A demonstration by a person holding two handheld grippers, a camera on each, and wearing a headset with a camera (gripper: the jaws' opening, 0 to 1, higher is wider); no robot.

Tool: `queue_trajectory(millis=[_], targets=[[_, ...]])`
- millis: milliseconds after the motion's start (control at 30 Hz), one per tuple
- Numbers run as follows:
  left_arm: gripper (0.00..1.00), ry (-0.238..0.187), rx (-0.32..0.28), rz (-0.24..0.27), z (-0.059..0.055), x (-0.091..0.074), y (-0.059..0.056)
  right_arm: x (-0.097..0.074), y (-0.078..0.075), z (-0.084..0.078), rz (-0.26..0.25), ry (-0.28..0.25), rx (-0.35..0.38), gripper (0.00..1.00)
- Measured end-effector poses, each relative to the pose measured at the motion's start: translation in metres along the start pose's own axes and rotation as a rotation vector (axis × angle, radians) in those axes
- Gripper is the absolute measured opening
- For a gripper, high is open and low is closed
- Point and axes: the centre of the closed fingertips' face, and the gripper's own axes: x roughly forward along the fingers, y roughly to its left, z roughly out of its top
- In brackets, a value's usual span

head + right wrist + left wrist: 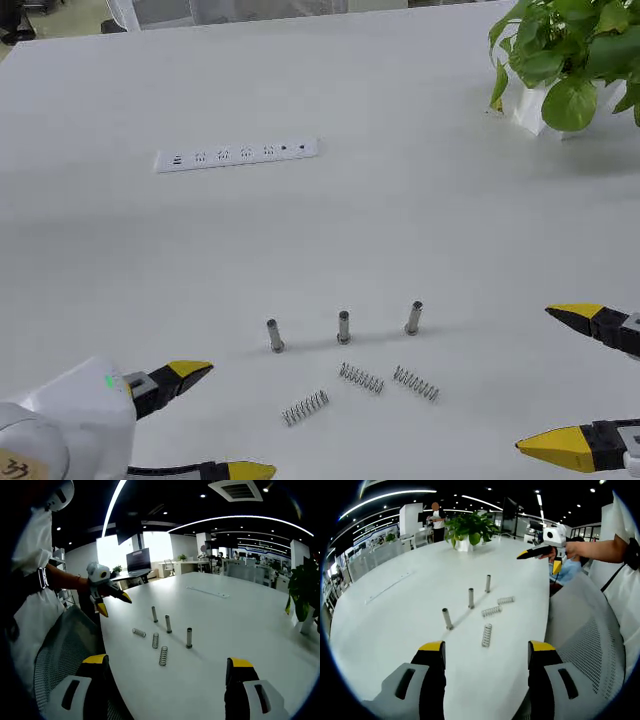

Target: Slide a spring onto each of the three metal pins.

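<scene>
Since no pin carries a spring yet, we log the task as not begun. Three pins (344,327) stand upright in a row close to the near edge of the tabletop (400,220). Three springs (361,378) lie flat between that row and the edge.

Left gripper (222,420) and right gripper (558,378) hover at the near edge, jaws spread wide, nothing held.

Key relation: the left spring (305,407) lies just right of the left gripper, clearly nearer it than the right one. Its long axis slants from near-left to far-right, toward the left pin (275,336).

The head view gives that slant. The left gripper view adds that the spring sits ahead, centred between the jaws, with its axis running away from them. We judge the jaws would close across the coil without a wrist turn.
</scene>
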Motion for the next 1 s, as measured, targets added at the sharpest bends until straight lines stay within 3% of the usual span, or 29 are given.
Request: queue_trajectory(millis=[233, 500, 700, 733, 1000], targets=[[0.54, 0.067, 0.041, -0.021, -0.006, 0.019, -0.006, 0.0, 0.0, -0.002, 0.0, -0.003, 0.005, 0.96], [0.34, 0.153, 0.096, -0.03, -0.015, 0.043, -0.005, 0.0, 0.0, -0.004, -0.002, -0.008, 0.013, 0.95], [0.29, 0.218, 0.139, -0.025, -0.024, 0.055, -0.003, -0.002, 0.0, -0.005, -0.006, -0.012, 0.019, 0.94], [0.27, 0.246, 0.148, -0.018, -0.028, 0.056, -0.001, -0.002, 0.0, -0.005, -0.007, -0.011, 0.02, 0.94], [0.19, 0.28, 0.145, -0.027, -0.037, 0.068, -0.003, -0.004, 0.0, -0.009, -0.011, -0.009, 0.026, 0.93]])
